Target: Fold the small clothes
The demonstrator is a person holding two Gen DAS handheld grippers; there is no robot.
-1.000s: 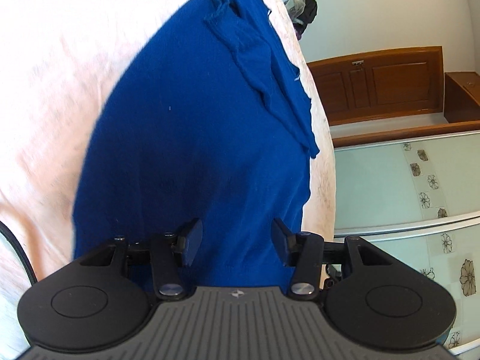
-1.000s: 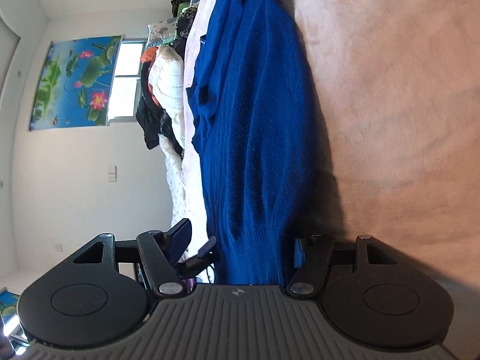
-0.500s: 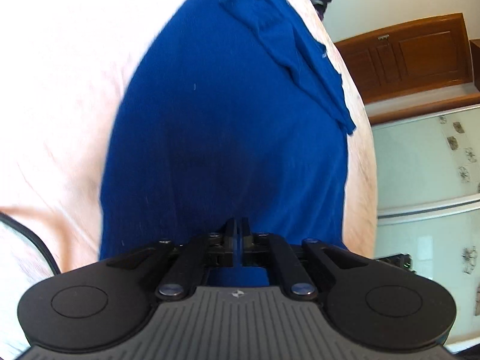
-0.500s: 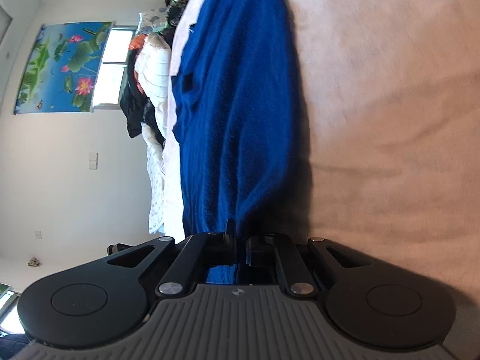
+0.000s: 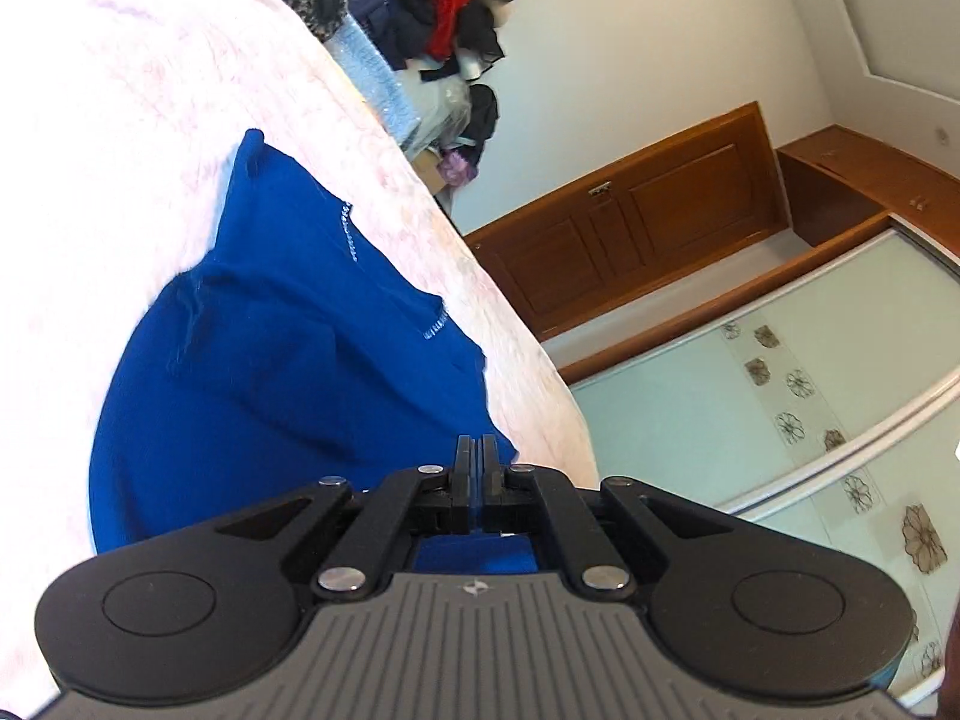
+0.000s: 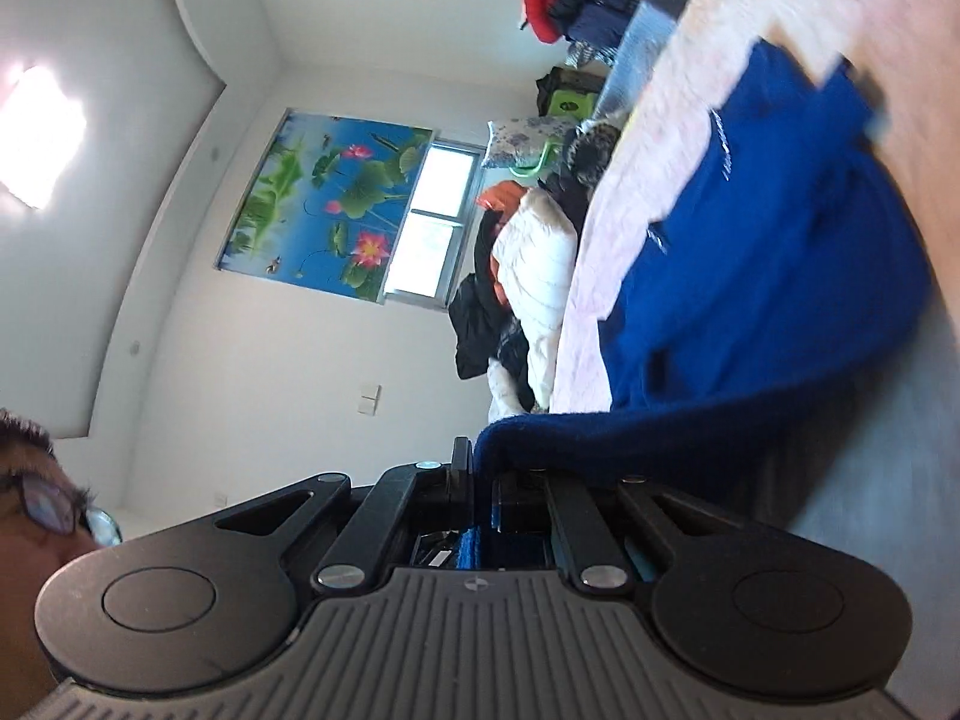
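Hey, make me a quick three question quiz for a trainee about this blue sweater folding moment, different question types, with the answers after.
1. True or false: the left claw is shut on an edge of the blue sweater.
2. Multiple choice: what does the sweater lie on? A. a wooden floor; B. a pale pink bedspread; C. a glass table.
3. Fill in: in the right wrist view, the right claw holds a raised blue ____ of the sweater.

Key
1. True: its jaws are closed with blue fabric between them.
2. B.
3. Hem, or edge; it arches up from the bed to the closed jaws.
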